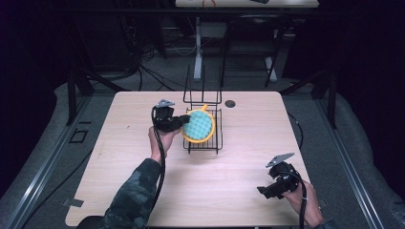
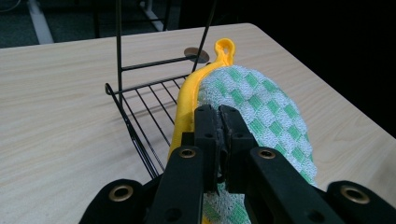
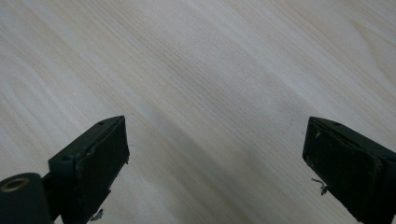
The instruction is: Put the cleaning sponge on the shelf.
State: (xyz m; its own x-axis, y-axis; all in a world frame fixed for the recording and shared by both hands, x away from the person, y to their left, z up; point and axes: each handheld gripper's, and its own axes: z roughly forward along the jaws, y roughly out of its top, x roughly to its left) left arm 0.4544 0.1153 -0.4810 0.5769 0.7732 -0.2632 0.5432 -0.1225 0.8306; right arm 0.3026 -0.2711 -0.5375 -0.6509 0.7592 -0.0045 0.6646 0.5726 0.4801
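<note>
One step looks under way: our left gripper (image 2: 219,122) has its fingers clamped on the pot holder (image 1: 198,126) over the wire rack (image 1: 217,138), not yet released, while our right gripper (image 3: 215,168) hangs above the worktop (image 1: 239,181), fingers apart.

A round pot holder (image 1: 198,126), yellow-rimmed with a green-and-white checked face and a small hanging loop, is tilted on edge over a black wire rack (image 1: 213,141). The rack sits mid-table, uprights at its far side.

The high view is looking forward and down on the whole pale wooden desk (image 1: 143,114), while both gripper views are looking closely along their black jaws at that same desk.
</note>
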